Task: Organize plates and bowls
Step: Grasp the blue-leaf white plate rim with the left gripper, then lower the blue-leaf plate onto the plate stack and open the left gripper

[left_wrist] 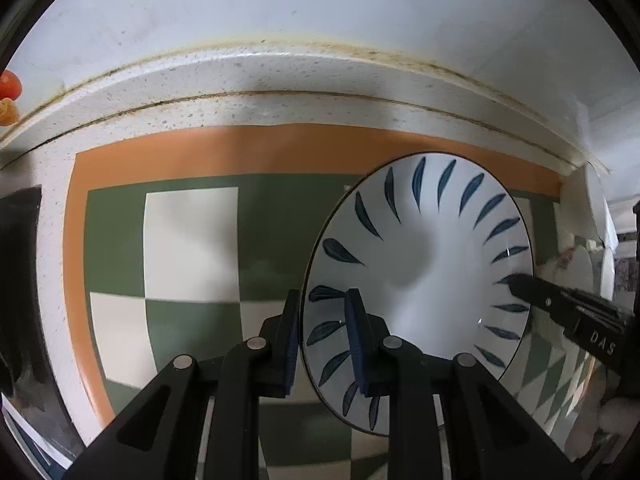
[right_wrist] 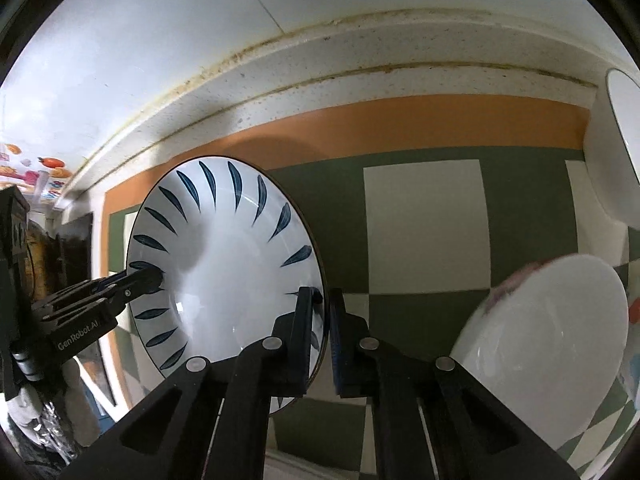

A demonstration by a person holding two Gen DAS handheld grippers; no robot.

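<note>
a speckled white tabletop [left_wrist: 52,240] is seen below both cameras, covered for the most part by a mat [left_wrist: 188,240] checked in green and cream with an orange border. behind the mat a raised speckled ledge [left_wrist: 280,80] runs along a pale wall [left_wrist: 320,4], and the seam between them is stained brown. a white plate with blue leaf marks [left_wrist: 432,264] is held over the mat, tilted, and is gripped at opposite rims. the left gripper [left_wrist: 322,340] is clamped on its near left rim, one jaw on each face. the right gripper [right_wrist: 322,320] is likewise clamped on the right rim, the edge being caught between its jaws. in the right wrist view a plain white bowl [right_wrist: 552,348] lies on the mat at the lower right, and another white dish [right_wrist: 624,120] is seen at the far right edge. coloured stickers [right_wrist: 44,172] are seen on the wall at far left.
</note>
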